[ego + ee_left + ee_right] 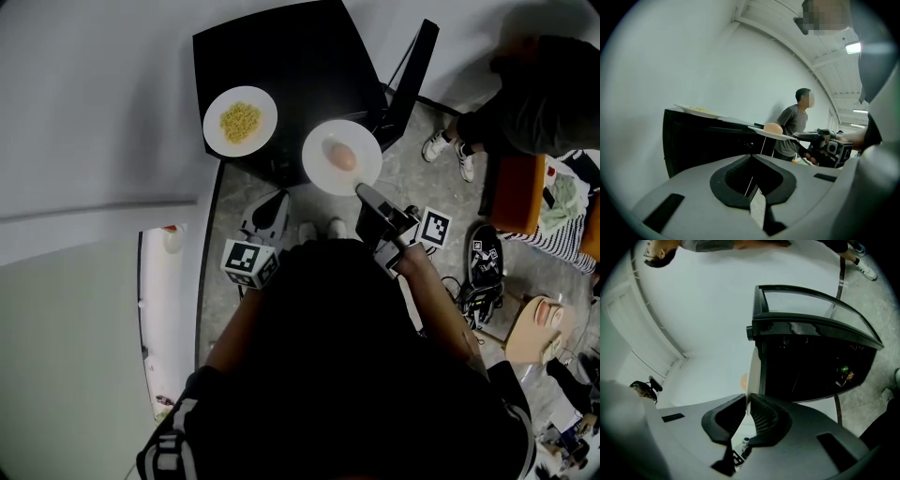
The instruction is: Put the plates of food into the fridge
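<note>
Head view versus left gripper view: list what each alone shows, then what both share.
Head view only: the speckled grey floor and white shoes. Left gripper view only: a lit ceiling lamp and the left gripper with jaws shut and empty. Both: the black table, the round white plate of yellow noodles, and the round white plate with pale oval food, clamped by the right gripper.

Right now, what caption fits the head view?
Right hand-held gripper holds a plate of round pinkish food beside the noodle plate on the black table.
</note>
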